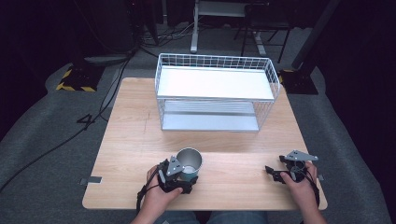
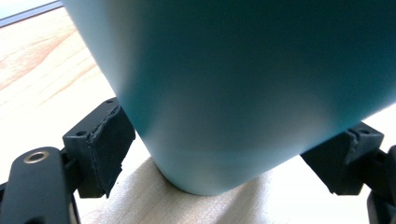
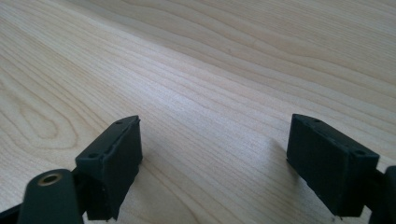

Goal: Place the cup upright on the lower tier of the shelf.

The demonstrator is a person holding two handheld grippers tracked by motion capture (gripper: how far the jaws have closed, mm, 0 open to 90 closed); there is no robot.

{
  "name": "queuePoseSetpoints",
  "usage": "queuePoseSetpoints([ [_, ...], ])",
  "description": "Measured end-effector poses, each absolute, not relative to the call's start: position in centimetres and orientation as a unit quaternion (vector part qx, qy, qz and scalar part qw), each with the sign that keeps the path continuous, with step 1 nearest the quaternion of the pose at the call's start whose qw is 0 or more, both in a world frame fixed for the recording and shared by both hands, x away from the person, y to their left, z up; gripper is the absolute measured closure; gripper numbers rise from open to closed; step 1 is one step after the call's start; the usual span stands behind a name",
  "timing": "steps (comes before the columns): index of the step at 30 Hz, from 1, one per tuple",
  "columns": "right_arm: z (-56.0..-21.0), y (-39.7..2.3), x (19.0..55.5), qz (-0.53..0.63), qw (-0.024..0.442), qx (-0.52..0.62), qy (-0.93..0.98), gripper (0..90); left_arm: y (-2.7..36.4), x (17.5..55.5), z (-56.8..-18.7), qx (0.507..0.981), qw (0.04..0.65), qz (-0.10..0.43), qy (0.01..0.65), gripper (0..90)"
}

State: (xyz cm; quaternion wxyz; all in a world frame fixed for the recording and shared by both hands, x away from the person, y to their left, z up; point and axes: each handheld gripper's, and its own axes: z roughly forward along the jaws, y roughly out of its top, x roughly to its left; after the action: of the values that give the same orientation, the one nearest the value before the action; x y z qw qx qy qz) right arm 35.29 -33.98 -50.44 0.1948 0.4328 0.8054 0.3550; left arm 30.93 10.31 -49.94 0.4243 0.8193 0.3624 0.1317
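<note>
A teal metal cup [image 1: 189, 161] with a silvery inside stands upright on the wooden table [image 1: 130, 140] near its front edge, left of centre. My left gripper [image 1: 187, 178] comes at it from the person's side, one jaw on each side of its lower body. In the left gripper view the cup [image 2: 233, 84] rises large between the pads [image 2: 109, 144], which press against its sides, and its base rests on the wood. My right gripper [image 1: 276, 167] lies low over the table at the front right, open, with bare wood between its jaws [image 3: 215, 149].
A white two-level wire rack [image 1: 215, 81] stands at the back of the table, its open front towards the person. Cables and stand legs lie on the grey floor [image 1: 56, 140] behind and to the left.
</note>
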Motion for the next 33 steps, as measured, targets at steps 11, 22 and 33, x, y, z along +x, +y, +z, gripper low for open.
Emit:
queuePoseSetpoints([
  [11, -50.44, -33.98, 35.29, 0.355, 0.195, 0.433, 0.805, 18.5, 10.32, 30.95, -49.99, 0.818, 0.424, 0.126, 0.368, 24.1],
  [22, -50.44, -33.98, 35.29, 0.355, 0.195, 0.433, 0.805, 18.5, 10.33, 30.93, -49.98, 0.819, 0.424, 0.128, 0.366, 24.2],
  [33, -50.44, -33.98, 35.29, 0.355, 0.195, 0.433, 0.805, 18.5, 10.48, 30.91, -49.06, 0.814, 0.432, 0.122, 0.368, 24.2],
])
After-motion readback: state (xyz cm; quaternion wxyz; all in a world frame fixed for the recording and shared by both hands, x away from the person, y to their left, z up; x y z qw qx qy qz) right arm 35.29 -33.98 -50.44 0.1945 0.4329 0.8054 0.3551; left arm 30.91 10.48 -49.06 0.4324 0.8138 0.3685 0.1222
